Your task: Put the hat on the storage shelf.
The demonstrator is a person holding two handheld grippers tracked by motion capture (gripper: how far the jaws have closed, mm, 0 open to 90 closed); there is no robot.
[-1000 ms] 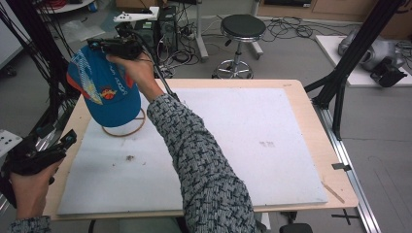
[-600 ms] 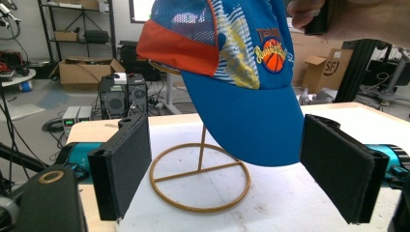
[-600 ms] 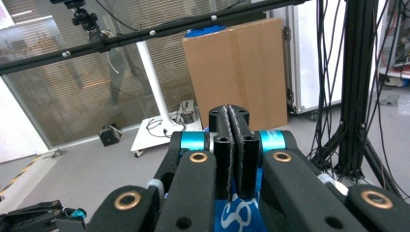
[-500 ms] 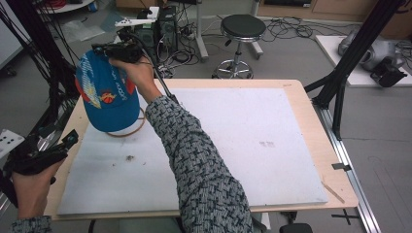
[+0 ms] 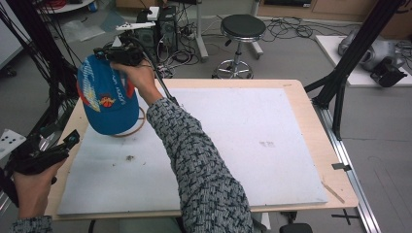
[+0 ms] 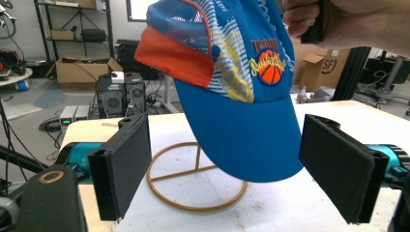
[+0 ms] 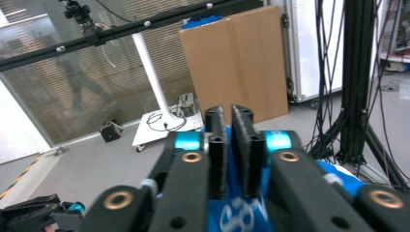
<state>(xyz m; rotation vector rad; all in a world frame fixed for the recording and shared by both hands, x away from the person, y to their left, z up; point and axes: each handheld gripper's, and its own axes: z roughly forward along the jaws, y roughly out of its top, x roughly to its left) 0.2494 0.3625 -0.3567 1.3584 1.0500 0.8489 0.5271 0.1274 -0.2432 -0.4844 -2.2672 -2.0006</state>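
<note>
The cap point(image 6: 241, 111) is matt blue cloth with an orange panel and a printed basketball badge. Under it, the thin ring stand point(image 6: 193, 186) looks like glossy golden wire. The bench point(image 5: 301, 111) has a pale wooden rim around a rough, scuffed white sheet.

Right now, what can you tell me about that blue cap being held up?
The blue cap looks like fabric, with an orange panel, white-and-yellow striped sides and a basketball badge under yellow lettering. The right gripper is shut on its cloth and holds it in the air, brim pointing down, above a gold wire stand at the table's far left. The open left gripper faces it without touching.
</note>
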